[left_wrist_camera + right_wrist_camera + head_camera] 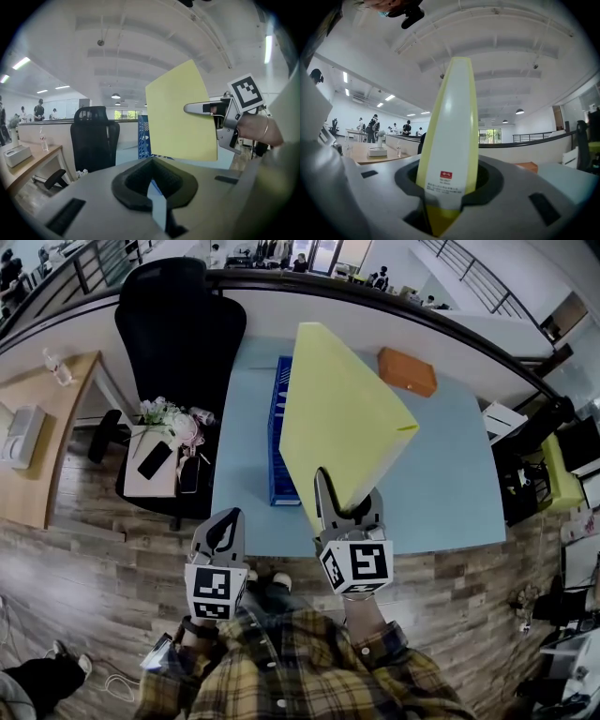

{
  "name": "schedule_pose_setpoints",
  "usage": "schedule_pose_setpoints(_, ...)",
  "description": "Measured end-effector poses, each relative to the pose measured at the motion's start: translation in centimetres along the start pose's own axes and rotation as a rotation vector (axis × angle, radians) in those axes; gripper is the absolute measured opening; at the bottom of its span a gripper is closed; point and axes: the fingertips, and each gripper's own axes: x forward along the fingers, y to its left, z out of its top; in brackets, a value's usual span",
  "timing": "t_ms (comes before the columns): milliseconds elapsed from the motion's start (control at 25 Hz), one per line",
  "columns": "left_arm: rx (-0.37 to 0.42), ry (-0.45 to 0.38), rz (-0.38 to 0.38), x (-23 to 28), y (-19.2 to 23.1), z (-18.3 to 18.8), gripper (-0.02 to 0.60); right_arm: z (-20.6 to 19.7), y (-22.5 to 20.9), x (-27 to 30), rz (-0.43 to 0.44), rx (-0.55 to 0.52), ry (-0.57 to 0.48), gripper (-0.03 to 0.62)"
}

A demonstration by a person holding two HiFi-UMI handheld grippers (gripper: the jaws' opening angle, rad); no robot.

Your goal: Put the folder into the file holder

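Note:
My right gripper [348, 497] is shut on the lower edge of a yellow folder [341, 416] and holds it tilted in the air over the light blue table [441, 474]. In the right gripper view the folder's spine [452, 136] with its white label stands upright between the jaws. A blue file holder [278, 432] stands on the table, left of the folder and partly behind it. My left gripper [223, 532] hovers at the table's near edge, shut, with nothing in it. From the left gripper view the folder [180, 117] hangs in front of the file holder [143, 136].
An orange box [407, 370] lies at the table's far right corner. A black office chair [178, 324] stands to the left, with a small cluttered stand [159, 460] beside it. A wooden desk [37, 437] is further left. A railing runs behind the table.

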Motion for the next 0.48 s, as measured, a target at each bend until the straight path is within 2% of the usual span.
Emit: schedule_pose_setpoints(480,0.006,0.020,-0.071,2.0,-0.3,-0.1,-0.009,-0.5,0.6,4.2,-0.036,-0.004,-0.021,0.173)
